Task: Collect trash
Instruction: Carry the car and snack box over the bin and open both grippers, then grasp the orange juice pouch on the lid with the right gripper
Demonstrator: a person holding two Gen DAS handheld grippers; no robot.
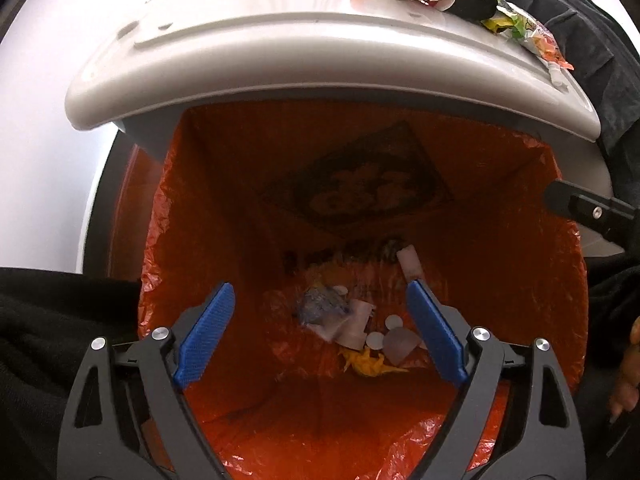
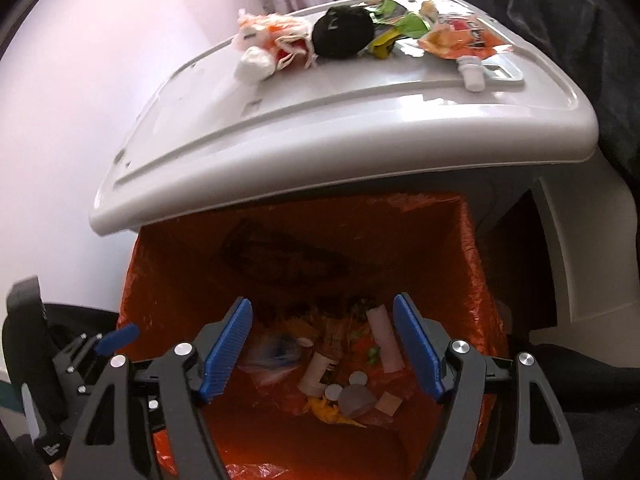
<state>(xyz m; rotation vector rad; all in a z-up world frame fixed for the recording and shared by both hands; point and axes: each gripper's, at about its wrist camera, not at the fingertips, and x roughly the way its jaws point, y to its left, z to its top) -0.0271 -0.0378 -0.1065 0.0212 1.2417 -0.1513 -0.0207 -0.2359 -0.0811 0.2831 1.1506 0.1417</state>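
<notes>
So we've got both claws hanging over the open bin, pointing steeply down into it. Our left claw is spread wide with nothing between the blue pads, and same deal with our right claw: wide and empty.

The bin has an orange liner, and down at the bottom there's a heap of trash: a yellow crumpled wrapper at about 6 o'clock of the heap, some little white discs, a small white tube-shaped container, a pale pink strip toward 1 o'clock, and a bluish crinkly wad at 9 o'clock.

More trash is sitting on the grey lid, which is flipped up at 12 o'clock: a white-and-orange bundle, a black balled-up thing right beside it, green and yellow wrappers, then an orange pouch with a white spout toward 2 o'clock.

In the right wrist view, our left claw shows at 8 o'clock.
</notes>
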